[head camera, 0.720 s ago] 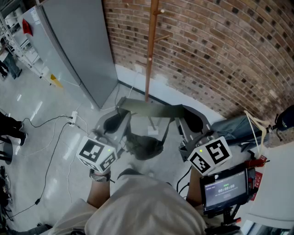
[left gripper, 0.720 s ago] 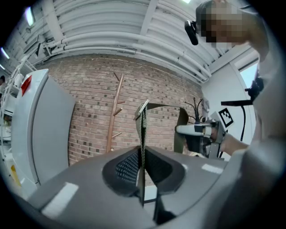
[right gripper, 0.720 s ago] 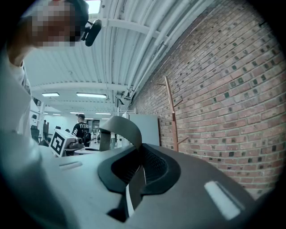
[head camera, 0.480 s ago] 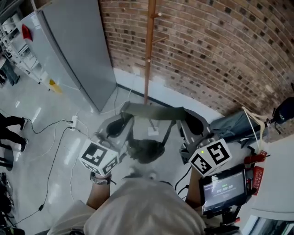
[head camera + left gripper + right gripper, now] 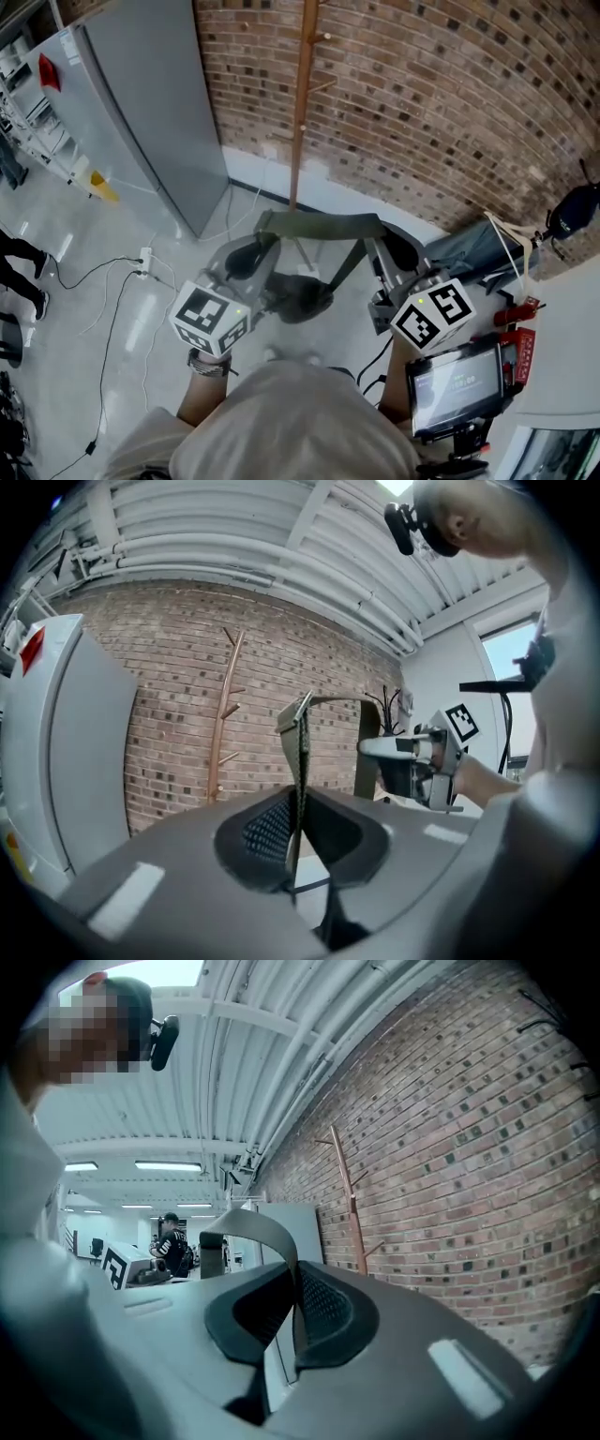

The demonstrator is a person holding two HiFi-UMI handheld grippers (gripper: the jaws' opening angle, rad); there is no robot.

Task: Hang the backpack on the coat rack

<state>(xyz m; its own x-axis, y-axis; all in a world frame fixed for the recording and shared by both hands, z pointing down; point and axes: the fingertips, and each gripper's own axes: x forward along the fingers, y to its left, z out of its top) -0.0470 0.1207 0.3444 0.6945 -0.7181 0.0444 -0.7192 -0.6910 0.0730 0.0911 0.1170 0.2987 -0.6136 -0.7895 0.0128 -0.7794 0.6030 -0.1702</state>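
Observation:
The backpack's olive strap [image 5: 319, 226] is stretched level between my two grippers. My left gripper [image 5: 258, 242] is shut on its left end, and my right gripper [image 5: 382, 246] is shut on its right end. The dark backpack body [image 5: 298, 296] hangs below the strap between them. The wooden coat rack [image 5: 300, 103] stands just beyond the strap, against the brick wall. In the left gripper view the strap [image 5: 300, 742] rises edge-on from the closed jaws, with the coat rack [image 5: 225, 714] to the left. In the right gripper view the strap [image 5: 255, 1232] curves left from the jaws, and the coat rack [image 5: 349, 1204] is ahead.
A tall grey cabinet [image 5: 141, 103] stands left of the rack. The brick wall [image 5: 450, 103] runs behind. Cables [image 5: 122, 272] lie on the floor at the left. A screen [image 5: 455, 389] and a blue-grey bundle [image 5: 469, 258] are at the right. A person's legs [image 5: 19, 272] show at the far left.
The strap and both grippers have edged a little closer to the rack's pole. Both grips on the strap are unchanged.

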